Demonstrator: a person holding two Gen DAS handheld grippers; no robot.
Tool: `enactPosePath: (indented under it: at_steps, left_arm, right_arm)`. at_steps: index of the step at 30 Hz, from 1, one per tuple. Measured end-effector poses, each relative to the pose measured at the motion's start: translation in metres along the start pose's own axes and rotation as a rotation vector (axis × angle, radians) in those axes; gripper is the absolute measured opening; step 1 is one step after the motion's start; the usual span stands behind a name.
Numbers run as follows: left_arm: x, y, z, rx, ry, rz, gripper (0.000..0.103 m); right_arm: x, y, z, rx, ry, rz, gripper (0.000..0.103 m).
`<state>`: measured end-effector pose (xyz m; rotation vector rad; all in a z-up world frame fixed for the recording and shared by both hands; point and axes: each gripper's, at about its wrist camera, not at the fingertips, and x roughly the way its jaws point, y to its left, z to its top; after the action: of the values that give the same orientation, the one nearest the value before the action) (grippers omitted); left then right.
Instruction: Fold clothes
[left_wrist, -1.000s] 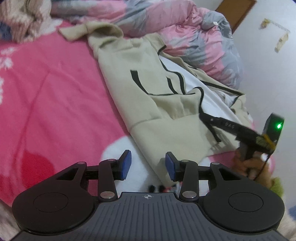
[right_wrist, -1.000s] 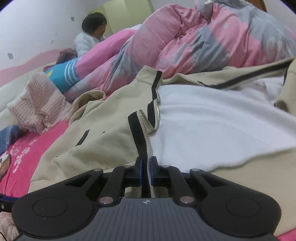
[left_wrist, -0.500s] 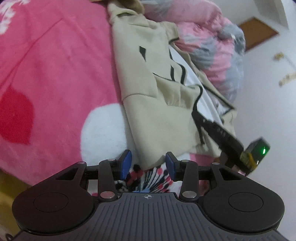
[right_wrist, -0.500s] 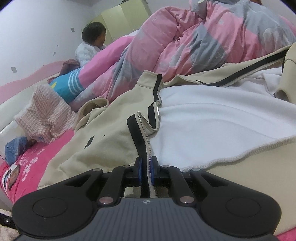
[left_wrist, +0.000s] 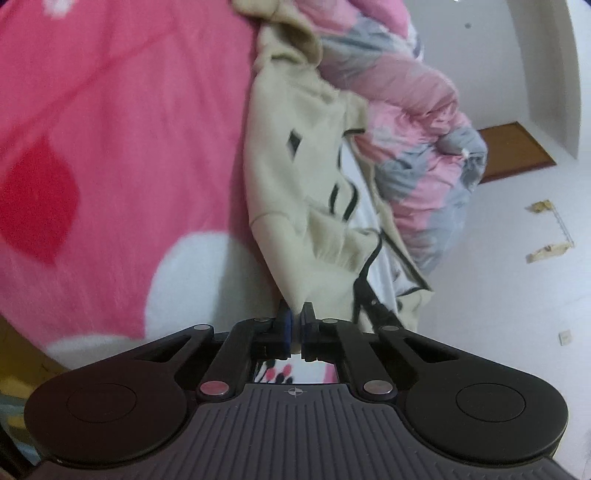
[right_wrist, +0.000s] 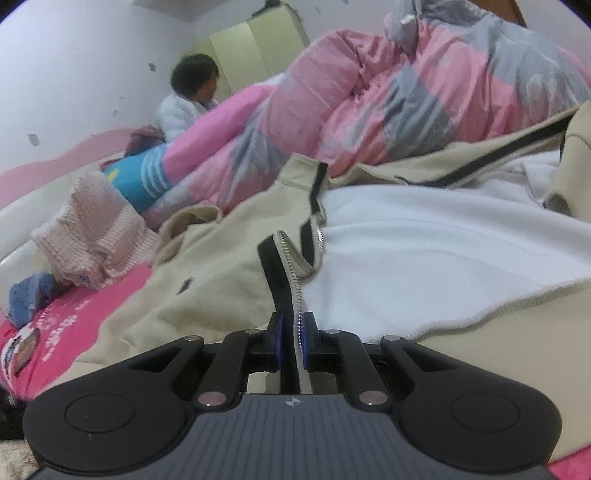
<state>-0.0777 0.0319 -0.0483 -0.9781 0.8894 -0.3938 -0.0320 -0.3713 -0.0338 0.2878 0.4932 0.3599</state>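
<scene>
1. Between the pads of the left gripper (left_wrist: 294, 320): only the corner tip of the beige jacket (left_wrist: 295, 206), pinched closed. Could slip out under a pull, so little cloth caught.
2. Ahead of the right gripper (right_wrist: 291, 334), clamped on the zipper edge (right_wrist: 295, 295): jacket spread across the pink blanket (left_wrist: 110, 147). Could bunch if pulled unevenly.
3. Beyond both: quilt (right_wrist: 406, 92) touching the far edge, could snag.

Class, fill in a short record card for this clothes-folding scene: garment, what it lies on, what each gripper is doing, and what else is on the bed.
garment: beige jacket, open, white lining up
surface: pink blanket
left gripper: shut on the jacket's bottom corner
right gripper: shut on the jacket's zipper edge
behind: pink and grey quilt
also: person in white, folded knit cloth
</scene>
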Motion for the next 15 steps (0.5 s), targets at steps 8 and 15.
enactPosePath:
  at_steps: [8,15]
  left_arm:
    - [0.017,-0.003,0.000,0.125,0.017,0.111,0.002]
    - [0.015,0.009,-0.001,0.117,0.042,0.097,0.004]
  right_arm:
    - [0.005,0.015,-0.003,-0.102,0.004,-0.052,0.011]
    - [0.001,0.009,-0.004,-0.070,0.011,-0.048,0.011]
